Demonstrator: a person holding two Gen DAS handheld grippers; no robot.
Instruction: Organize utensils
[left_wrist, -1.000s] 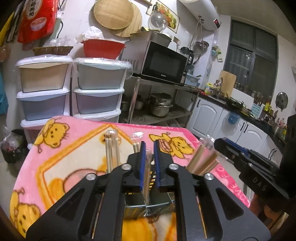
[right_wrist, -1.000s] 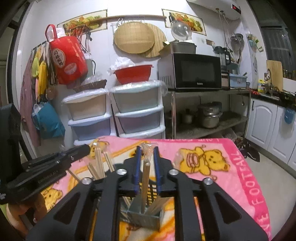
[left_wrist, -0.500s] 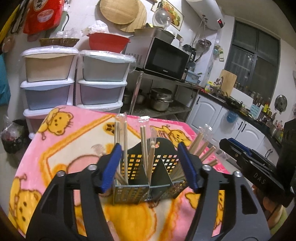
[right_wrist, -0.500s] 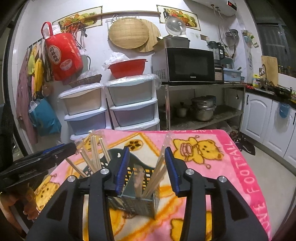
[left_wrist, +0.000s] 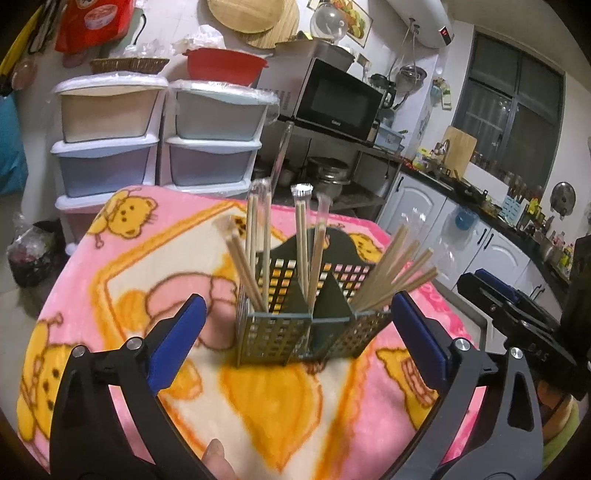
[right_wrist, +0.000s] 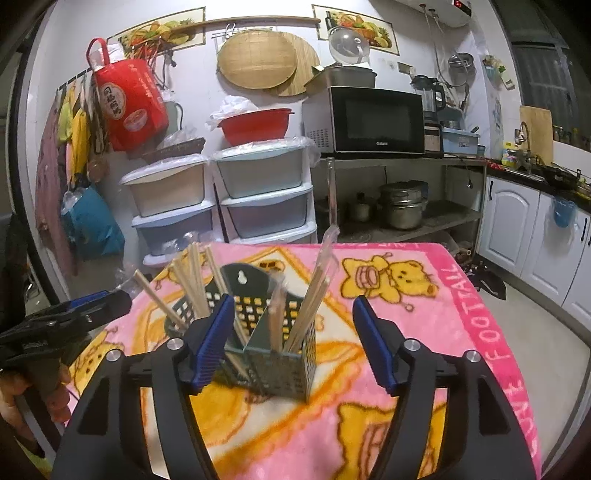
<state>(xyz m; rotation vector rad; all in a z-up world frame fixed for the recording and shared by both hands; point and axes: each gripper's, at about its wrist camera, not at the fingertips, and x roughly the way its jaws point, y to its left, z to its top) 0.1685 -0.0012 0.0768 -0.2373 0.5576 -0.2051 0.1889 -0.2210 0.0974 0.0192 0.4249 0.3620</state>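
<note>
A perforated metal utensil holder (left_wrist: 291, 332) with divided compartments stands on the pink cartoon blanket (left_wrist: 155, 266). Several wooden chopsticks (left_wrist: 255, 251) in clear sleeves lean upright in it. My left gripper (left_wrist: 298, 301) is just short of the holder, its jaws opening wide, and its blue pads (left_wrist: 177, 339) touch nothing. In the right wrist view the same holder (right_wrist: 280, 365) sits low between the fingers of my right gripper (right_wrist: 293, 301). Its jaws are opening too, with the pads (right_wrist: 373, 347) clear of the holder and of the chopsticks (right_wrist: 314, 295).
Stacked plastic drawers (right_wrist: 258, 206) and a metal shelf with a microwave (right_wrist: 373, 122) and pots stand behind the table. White cabinets (right_wrist: 517, 229) line the right wall, with open floor (right_wrist: 535, 332) beside the table. A person's fingertip (left_wrist: 214, 454) shows at the bottom of the left wrist view.
Both grippers were shut on chopsticks standing in the holder. They have let go, spread their jaws and drawn back a little, leaving the chopsticks in the compartments.
</note>
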